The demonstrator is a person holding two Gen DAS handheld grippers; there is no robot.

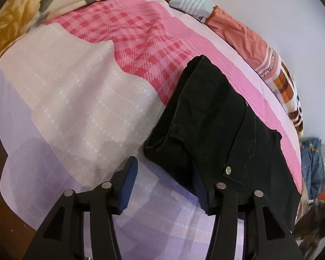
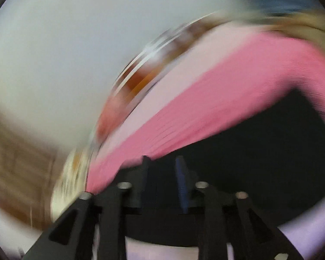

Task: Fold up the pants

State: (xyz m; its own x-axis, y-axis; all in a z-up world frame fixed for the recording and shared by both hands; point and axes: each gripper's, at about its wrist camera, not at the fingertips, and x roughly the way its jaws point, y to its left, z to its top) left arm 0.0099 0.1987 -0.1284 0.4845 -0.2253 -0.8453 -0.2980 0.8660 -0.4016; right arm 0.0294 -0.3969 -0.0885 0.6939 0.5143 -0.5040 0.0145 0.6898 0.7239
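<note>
Black pants [image 1: 216,125] lie folded on the pink and lilac bedsheet [image 1: 75,99], waistband with a metal button near my left gripper. My left gripper [image 1: 164,169] is open; its right finger [image 1: 200,192] touches or slips under the pants' near edge, its left finger [image 1: 129,179] rests over bare sheet. The right wrist view is heavily motion-blurred. There my right gripper [image 2: 162,162] has its fingers close together with dark pants fabric [image 2: 260,151] around and between them, over the pink sheet [image 2: 184,108].
A floral quilt [image 1: 21,17] lies at the far left of the bed. Folded orange and striped clothes [image 1: 244,32] sit along the far right edge by the white wall. More clothes [image 1: 314,164] pile beyond the bed's right side.
</note>
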